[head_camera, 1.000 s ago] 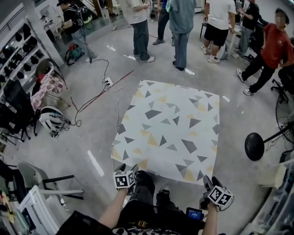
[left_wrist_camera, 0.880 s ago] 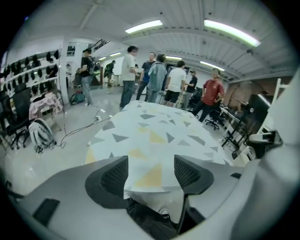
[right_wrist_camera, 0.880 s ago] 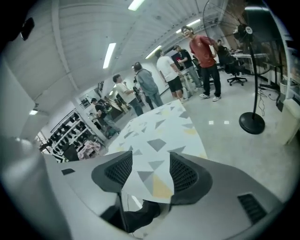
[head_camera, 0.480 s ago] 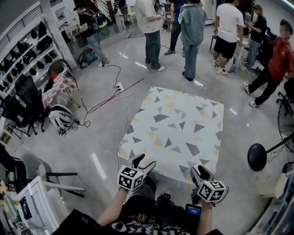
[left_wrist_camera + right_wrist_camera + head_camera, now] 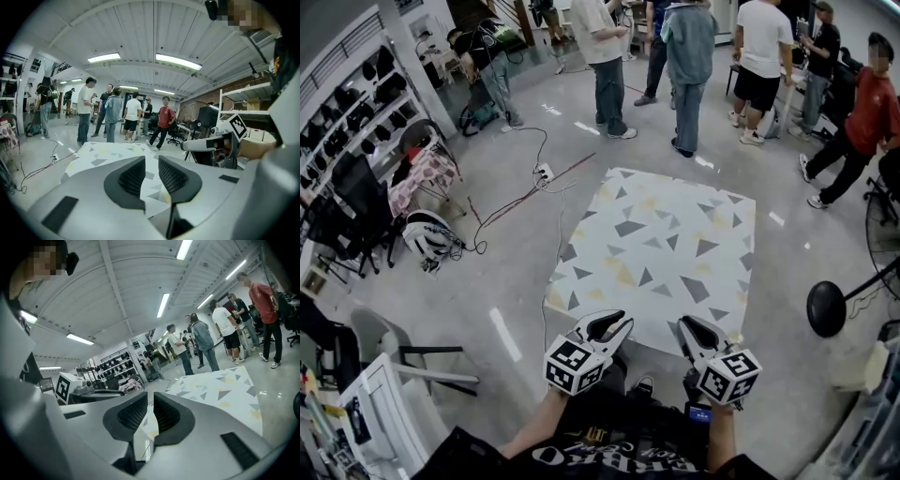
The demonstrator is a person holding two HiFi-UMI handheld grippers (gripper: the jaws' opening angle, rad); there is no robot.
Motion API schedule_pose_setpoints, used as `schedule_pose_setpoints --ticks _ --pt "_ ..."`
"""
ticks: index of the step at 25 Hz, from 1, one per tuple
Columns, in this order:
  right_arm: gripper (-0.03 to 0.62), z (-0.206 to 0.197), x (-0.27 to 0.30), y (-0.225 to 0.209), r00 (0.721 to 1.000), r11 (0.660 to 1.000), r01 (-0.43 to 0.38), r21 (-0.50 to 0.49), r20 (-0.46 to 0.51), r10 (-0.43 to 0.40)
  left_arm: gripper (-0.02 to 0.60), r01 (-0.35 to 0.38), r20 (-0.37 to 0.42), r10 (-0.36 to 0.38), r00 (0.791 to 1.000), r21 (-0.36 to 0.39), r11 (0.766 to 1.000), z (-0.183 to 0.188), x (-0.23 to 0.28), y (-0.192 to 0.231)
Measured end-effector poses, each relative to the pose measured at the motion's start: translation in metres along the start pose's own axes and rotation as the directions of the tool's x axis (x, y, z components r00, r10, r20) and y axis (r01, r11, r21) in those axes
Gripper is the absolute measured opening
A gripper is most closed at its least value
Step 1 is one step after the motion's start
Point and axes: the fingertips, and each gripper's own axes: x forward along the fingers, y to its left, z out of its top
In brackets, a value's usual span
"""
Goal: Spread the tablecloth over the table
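Left gripper [image 5: 619, 324] and right gripper [image 5: 686, 328], jaws just closing to narrow, empty gaps, hover over the tablecloth's [image 5: 666, 244] six-o'clock edge.

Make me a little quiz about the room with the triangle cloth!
1. True or false: the tablecloth is striped.
2. In the head view, what stands right of the tablecloth? A) a round black stand base B) a ladder C) a bicycle
3. Does the left gripper or the right gripper grip the tablecloth?

Key: 1 false, it has triangles. 2 A. 3 No: both hover by its near edge. Their jaws have just been closing and are nearly together, with nothing between them.
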Motion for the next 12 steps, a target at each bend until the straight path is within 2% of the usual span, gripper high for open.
schedule_pose_setpoints --ticks 4,9,12 --pt "0.043 0.005 0.000 0.020 0.999 0.999 -0.039 -0.018 0.015 0.039 0.087 0.019 -0.015 -0.018 1.000 0.039 0.999 -0.001 -0.005 -0.013" --pt "0.031 0.005 0.004 0.039 0.997 0.997 -0.076 -0.035 0.008 0.076 0.086 0.038 -0.015 -0.037 0.999 0.016 0.999 0.001 -0.008 -0.016" --pt "0.015 0.009 0.008 0.047 0.995 0.994 -0.097 -0.048 0.008 0.097 0.073 0.041 -0.013 -0.041 0.999 0.038 0.998 0.007 -0.010 -0.017"
